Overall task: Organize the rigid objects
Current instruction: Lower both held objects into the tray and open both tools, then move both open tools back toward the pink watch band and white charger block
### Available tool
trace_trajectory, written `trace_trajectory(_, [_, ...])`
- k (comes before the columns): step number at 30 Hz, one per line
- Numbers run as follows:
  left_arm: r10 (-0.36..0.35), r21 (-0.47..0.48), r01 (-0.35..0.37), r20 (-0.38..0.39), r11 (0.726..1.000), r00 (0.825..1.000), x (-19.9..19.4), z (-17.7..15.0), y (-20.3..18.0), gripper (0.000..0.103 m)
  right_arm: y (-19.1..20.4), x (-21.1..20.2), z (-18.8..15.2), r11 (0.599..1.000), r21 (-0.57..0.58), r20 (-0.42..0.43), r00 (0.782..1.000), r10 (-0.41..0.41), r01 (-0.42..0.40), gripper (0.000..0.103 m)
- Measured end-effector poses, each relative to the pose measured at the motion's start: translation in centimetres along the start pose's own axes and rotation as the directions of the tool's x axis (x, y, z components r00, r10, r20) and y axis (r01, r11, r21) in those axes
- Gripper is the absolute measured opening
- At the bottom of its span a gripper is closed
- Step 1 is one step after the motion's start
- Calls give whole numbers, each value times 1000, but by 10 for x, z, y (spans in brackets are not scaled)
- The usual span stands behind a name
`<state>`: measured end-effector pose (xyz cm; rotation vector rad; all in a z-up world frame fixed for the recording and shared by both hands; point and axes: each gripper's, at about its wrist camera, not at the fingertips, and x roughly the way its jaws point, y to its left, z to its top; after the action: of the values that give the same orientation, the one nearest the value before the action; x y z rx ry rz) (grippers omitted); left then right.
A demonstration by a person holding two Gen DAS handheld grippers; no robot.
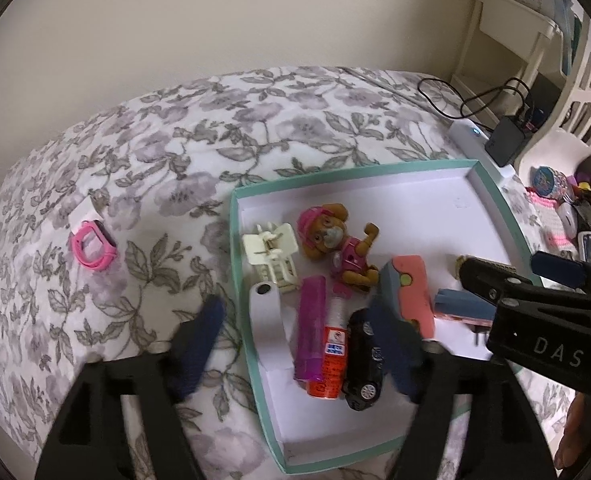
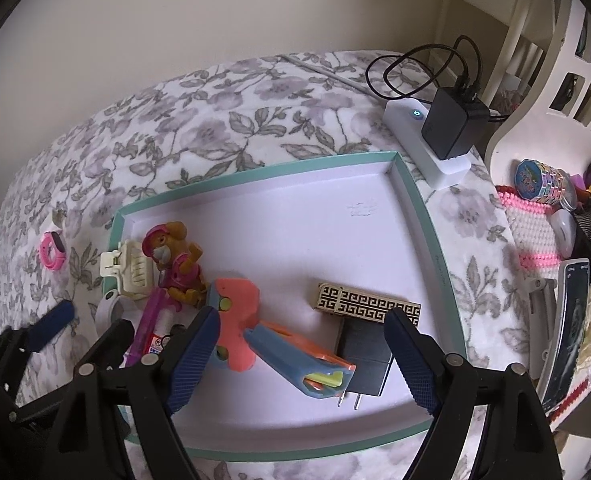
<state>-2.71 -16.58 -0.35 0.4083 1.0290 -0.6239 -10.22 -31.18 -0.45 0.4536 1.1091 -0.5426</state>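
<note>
A teal-rimmed white box lid (image 1: 235, 240) (image 2: 415, 196) lies on the floral bedspread. It holds a pink pup figure (image 1: 335, 240) (image 2: 175, 260), a cream hair clip (image 1: 271, 252), a white strap (image 1: 265, 312), a purple tube (image 1: 311, 332), a black toy car (image 1: 365, 364), a pink-and-blue toy gun (image 2: 255, 332), a black plug (image 2: 363, 360) and a patterned box (image 2: 367, 304). A pink watch (image 1: 93, 250) (image 2: 52, 254) lies on the bed left of the lid. My left gripper (image 1: 299, 348) is open over the lid's left part. My right gripper (image 2: 301, 356) is open over the toy gun.
A white power strip with a black adapter (image 2: 451, 128) and cable lies behind the lid. To the right stand a white plastic basket (image 2: 555, 92) and a pink-white knitted bag (image 2: 535, 232) with small items. A wall (image 1: 215, 20) backs the bed.
</note>
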Motion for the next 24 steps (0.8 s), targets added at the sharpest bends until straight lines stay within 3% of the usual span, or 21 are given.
trace_trajectory(2, [15,-6,-15,12,1000,1000,-1,1,3,82,-1,-1,0,1000,7,7,1000,-1,1,103])
trace_trajectory(8, [74,-38,-73,41,997,996,-3,3,14,84,-3,-3,1,1000,23,26,1000,6,-7,103])
trace_trajectory(10, [85,-52,-82,44,995,995,-3,4,18,88,-3,-4,0,1000,25,27,1000,-1,0,103])
trace_trajectory(12, [98,-73,-94,48,993,994,-4,4,24,100,-3,-4,0,1000,27,28,1000,-1,1,103])
trace_trajectory(19, [110,-155,-99,63,983,992,-7,6,47,100,-1,-5,0,1000,29,35,999,5,-6,103])
trace_trajectory(24, [126,-262,-102,77,960,989,-15,9,82,100,6,-5,-1,1000,11,38,999,0,-1,103])
